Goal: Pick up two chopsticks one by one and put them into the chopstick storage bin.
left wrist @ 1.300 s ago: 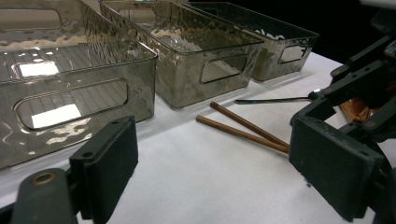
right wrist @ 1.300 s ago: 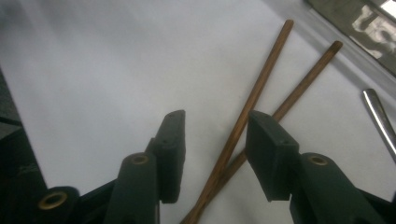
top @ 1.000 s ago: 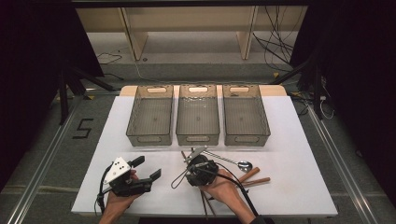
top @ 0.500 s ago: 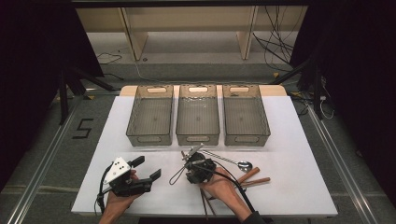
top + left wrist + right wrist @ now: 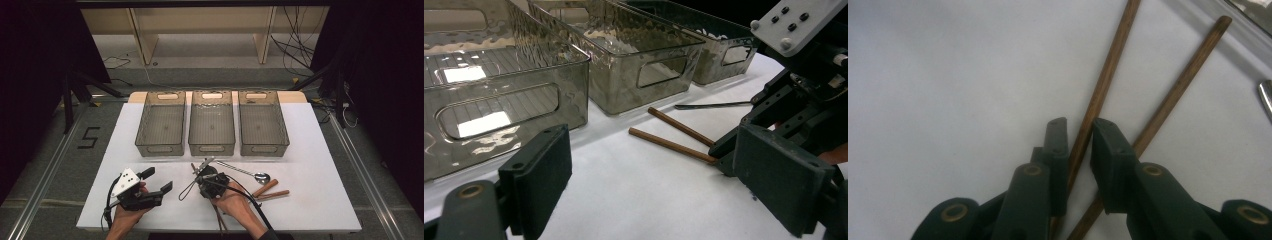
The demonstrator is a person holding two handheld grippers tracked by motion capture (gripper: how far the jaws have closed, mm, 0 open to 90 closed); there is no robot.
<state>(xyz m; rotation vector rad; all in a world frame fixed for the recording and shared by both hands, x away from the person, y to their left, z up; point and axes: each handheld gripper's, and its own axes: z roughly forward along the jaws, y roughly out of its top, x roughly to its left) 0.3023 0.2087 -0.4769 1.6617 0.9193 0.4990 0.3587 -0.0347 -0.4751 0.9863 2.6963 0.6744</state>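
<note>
From above, on the white table [image 5: 320,150], the left gripper [image 5: 159,181] lies at about seven o'clock with its jaws spread wide and nothing between them; the right gripper [image 5: 202,172] sits at six o'clock, just below the middle bin [image 5: 212,121], over two thin chopsticks [image 5: 189,184]; three bins stand in a row at twelve o'clock; a spoon [image 5: 250,173] and two thicker brown sticks [image 5: 267,190] lie toward four o'clock of the right gripper.

Along the left gripper [image 5: 649,175] view, its two black jaws stand far apart over bare table; at one o'clock the two chopsticks [image 5: 674,136] lie side by side in front of the bins [image 5: 504,95], their near ends reaching the right gripper [image 5: 724,160].

Along the right gripper [image 5: 1078,145] view, the jaws are nearly together, with one chopstick [image 5: 1100,90] running between them toward one o'clock; whether they pinch it I cannot tell; the second chopstick [image 5: 1178,82] passes just under the right-hand jaw; the spoon's [image 5: 1265,97] edge shows at three o'clock.
</note>
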